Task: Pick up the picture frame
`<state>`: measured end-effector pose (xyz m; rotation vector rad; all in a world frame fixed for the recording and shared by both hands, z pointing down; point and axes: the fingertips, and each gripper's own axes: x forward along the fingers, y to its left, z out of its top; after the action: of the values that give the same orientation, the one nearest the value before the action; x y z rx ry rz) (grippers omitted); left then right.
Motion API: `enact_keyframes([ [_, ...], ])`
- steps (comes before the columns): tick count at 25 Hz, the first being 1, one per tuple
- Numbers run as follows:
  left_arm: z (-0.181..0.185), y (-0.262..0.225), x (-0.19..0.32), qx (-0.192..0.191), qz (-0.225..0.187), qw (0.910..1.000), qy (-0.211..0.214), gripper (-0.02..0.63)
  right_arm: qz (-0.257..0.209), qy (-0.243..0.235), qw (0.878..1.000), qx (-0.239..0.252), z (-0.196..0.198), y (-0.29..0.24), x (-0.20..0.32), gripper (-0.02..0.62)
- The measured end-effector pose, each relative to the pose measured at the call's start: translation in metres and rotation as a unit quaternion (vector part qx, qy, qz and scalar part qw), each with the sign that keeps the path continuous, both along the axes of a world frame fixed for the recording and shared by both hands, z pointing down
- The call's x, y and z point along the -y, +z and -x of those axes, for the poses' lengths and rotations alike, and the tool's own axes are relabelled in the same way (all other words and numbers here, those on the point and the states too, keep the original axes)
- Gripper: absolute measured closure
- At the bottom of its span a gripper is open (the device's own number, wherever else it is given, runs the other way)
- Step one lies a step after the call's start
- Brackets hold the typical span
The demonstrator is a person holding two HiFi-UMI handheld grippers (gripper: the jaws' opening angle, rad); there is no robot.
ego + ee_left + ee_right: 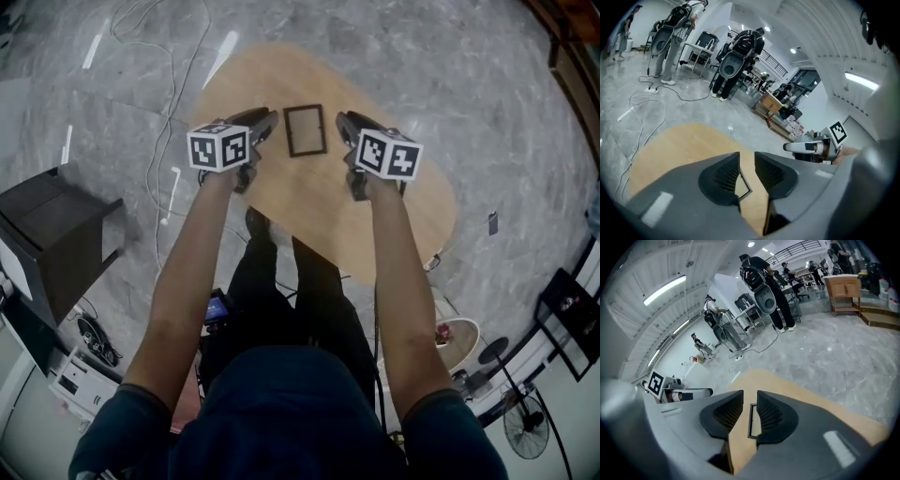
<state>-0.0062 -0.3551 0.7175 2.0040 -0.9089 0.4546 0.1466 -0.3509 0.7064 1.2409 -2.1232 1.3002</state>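
Oval wooden table [412, 211], grey marble floor [469, 84], dark cabinet [56, 230] at left, floor fan [526, 428]

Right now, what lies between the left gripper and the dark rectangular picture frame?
Only a strip of the bare oval wooden table separates the left gripper from the dark rectangular picture frame, seen in the head view.

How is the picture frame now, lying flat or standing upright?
Lying flat: the picture frame rests on the wooden table, its whole rectangle facing up.
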Motion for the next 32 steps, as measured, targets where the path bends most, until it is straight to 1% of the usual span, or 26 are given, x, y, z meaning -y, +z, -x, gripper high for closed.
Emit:
enact_keyframes([
  [4,0.001,0.039,-0.006,0.003,0.031,0.9995,-0.003,0.506,0.026,-0.009,1.0,-0.005,0.006,0.037,0.0,0.522],
  [11,-0.003,0.093,-0.013,0.006,0.069,0.9976,-0.003,0.503,0.071,-0.025,0.997,-0.014,0.015,0.098,-0.005,0.522],
  [18,-0.005,0.147,-0.028,0.023,0.111,0.9935,0.006,0.491,0.112,-0.03,0.993,-0.019,0.026,0.151,-0.012,0.522],
  [22,-0.005,0.163,-0.033,0.028,0.126,0.9917,0.002,0.486,0.133,-0.043,0.99,-0.027,0.032,0.174,-0.017,0.522],
  [28,-0.009,0.185,-0.036,0.05,0.135,0.9896,-0.005,0.478,0.15,-0.065,0.986,-0.043,0.035,0.202,-0.023,0.522],
  [32,-0.008,0.199,-0.041,0.062,0.148,0.987,-0.004,0.476,0.162,-0.078,0.982,-0.063,0.04,0.218,-0.031,0.522],
])
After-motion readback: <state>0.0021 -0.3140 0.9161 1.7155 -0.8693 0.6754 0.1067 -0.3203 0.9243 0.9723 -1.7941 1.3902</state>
